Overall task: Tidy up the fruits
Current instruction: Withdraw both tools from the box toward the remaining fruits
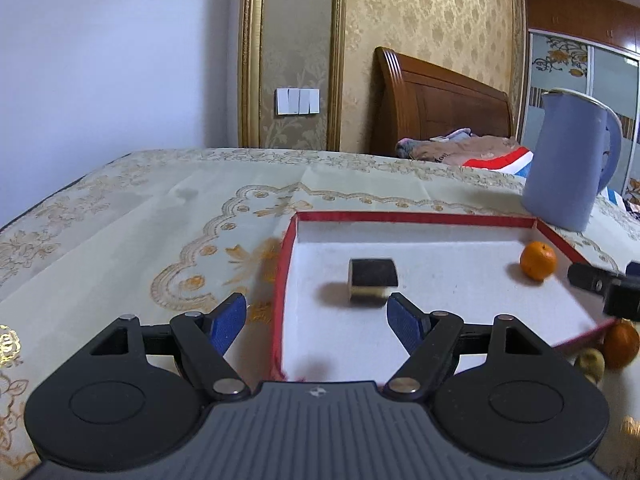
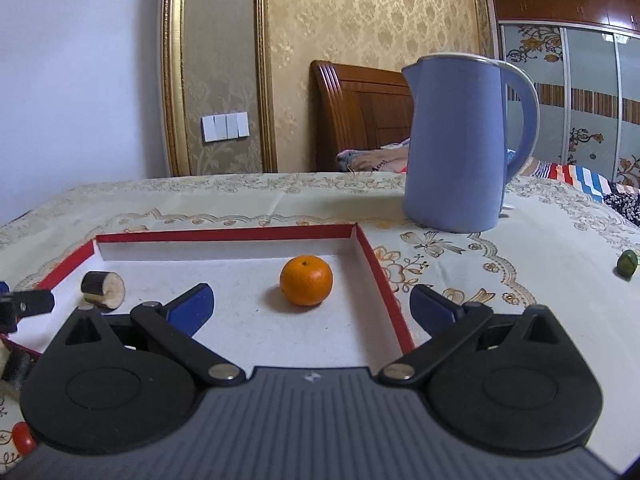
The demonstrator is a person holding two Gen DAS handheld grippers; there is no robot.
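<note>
A shallow red-rimmed box (image 1: 416,217) (image 2: 224,234) with a white floor lies on the table. In it sit a mandarin (image 1: 538,261) (image 2: 306,280) and a dark-skinned cut piece with a pale face (image 1: 373,281) (image 2: 103,290). My left gripper (image 1: 316,318) is open and empty, just short of the dark piece. My right gripper (image 2: 312,304) is open and empty, with the mandarin just ahead between its blue fingers. Its tip shows in the left wrist view (image 1: 600,280).
A blue kettle (image 1: 570,164) (image 2: 460,140) stands behind the box on the right. Outside the box lie another orange (image 1: 620,344), a pale fruit (image 1: 590,364), a green fruit (image 2: 627,264) and a small red one (image 2: 22,438). A bed stands behind the table.
</note>
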